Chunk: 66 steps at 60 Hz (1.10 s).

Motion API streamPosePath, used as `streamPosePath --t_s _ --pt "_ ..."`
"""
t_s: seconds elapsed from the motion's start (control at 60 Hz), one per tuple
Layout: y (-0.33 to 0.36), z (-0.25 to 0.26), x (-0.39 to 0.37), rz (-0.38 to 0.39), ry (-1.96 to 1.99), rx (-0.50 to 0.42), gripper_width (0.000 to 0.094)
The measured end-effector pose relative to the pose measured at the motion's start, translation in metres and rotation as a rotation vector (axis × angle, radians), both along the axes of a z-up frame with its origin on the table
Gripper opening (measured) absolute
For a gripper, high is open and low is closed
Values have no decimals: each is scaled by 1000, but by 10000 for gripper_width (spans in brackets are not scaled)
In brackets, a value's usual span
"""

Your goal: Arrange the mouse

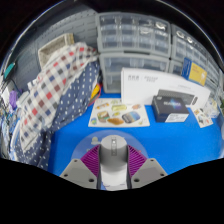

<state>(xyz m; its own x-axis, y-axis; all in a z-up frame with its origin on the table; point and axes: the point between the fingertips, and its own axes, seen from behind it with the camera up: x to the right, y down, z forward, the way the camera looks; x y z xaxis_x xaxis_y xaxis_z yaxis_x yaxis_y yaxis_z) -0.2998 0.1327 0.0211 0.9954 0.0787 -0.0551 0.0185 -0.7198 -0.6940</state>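
A grey and white computer mouse [112, 152] sits between my gripper's [112, 168] two fingers. The purple pads [92, 160] press against both its sides, so the gripper is shut on it. The mouse points forward along the fingers and appears held over the blue table surface [80, 135]. Its underside and rear end are hidden by the fingers.
A leaflet [120, 112] lies on the blue table just ahead. Beyond it stand a white box [150, 85] and a black box [175, 101] on a white carton. A plaid cloth [50, 90] covers something to the left. Clear plastic drawers [130, 35] line the back.
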Motion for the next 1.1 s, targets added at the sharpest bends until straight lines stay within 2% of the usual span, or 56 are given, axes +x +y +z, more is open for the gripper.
streamPosePath --t_s 0.117,0.15,0.233,0.483,0.55,0.567,0.583,0.617,0.633,0.9,1.1 --pt "-12 -35 -7 8 -20 -62 357" --pt "-9 -33 -7 10 -38 -31 359" --pt "-10 -35 -6 22 -75 -25 364" --pt "-11 -35 -7 1 -54 -50 503" --pt "-15 -25 -6 -24 -21 -58 686" --pt "-15 -20 -4 -32 -17 -53 759" --pt "-15 -15 -2 -39 -14 -46 778" --pt "-16 -2 3 -48 -8 -29 892" --pt "-16 4 6 -54 -7 -17 864" --pt "-38 121 82 -162 -5 129 872" --pt "-85 180 163 -202 -68 201 873"
